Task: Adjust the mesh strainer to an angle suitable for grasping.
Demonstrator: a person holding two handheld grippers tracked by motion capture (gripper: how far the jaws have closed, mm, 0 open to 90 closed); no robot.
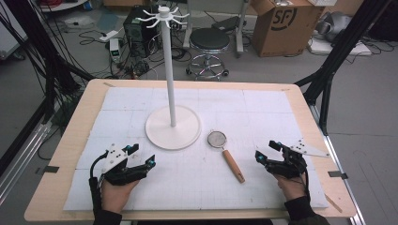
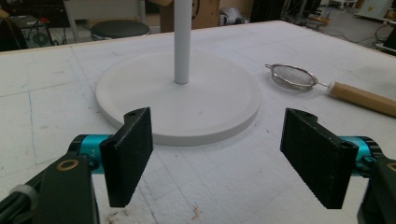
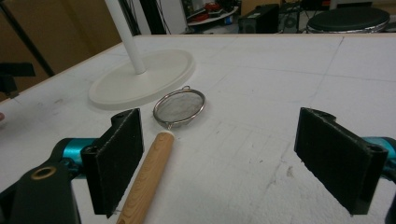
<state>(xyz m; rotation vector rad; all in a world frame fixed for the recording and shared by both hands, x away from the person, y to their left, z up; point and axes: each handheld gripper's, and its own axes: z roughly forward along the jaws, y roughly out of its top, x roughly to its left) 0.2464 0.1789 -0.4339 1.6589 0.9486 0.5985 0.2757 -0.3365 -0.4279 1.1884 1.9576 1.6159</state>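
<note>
From above, a white hook stand (image 1: 172, 117) rises from a round base near the middle of the white mat (image 1: 263, 187) that covers the wooden table (image 1: 70, 140). Just to the right of that base lies a small mesh strainer (image 1: 217, 139), its wooden handle (image 1: 233, 166) running away from the stand toward the person's side. The left gripper (image 1: 140, 156) rests on the mat on the near-left side of the stand, held by a hand (image 1: 115, 194), its jaws spread with nothing between them. The right gripper (image 1: 267, 151) sits beyond the strainer from the stand, on the near right, also gaping and empty.

Looking along the left gripper (image 2: 217, 156), the two black pads stand wide apart over bare mat. The stand's base (image 2: 187, 105) lies straight ahead and close, its pole (image 2: 182, 42) going up out of sight. The strainer (image 2: 292, 77) is off to the right of the base, its handle (image 2: 362, 98) reaching further right.

Along the right gripper (image 3: 219, 163), the pads are likewise wide apart and grip nothing. The strainer's bowl (image 3: 180, 108) lies just beside the stand's base (image 3: 144, 79), and its handle (image 3: 147, 179) runs down close beside the left-hand pad; whether they touch I cannot tell.
</note>
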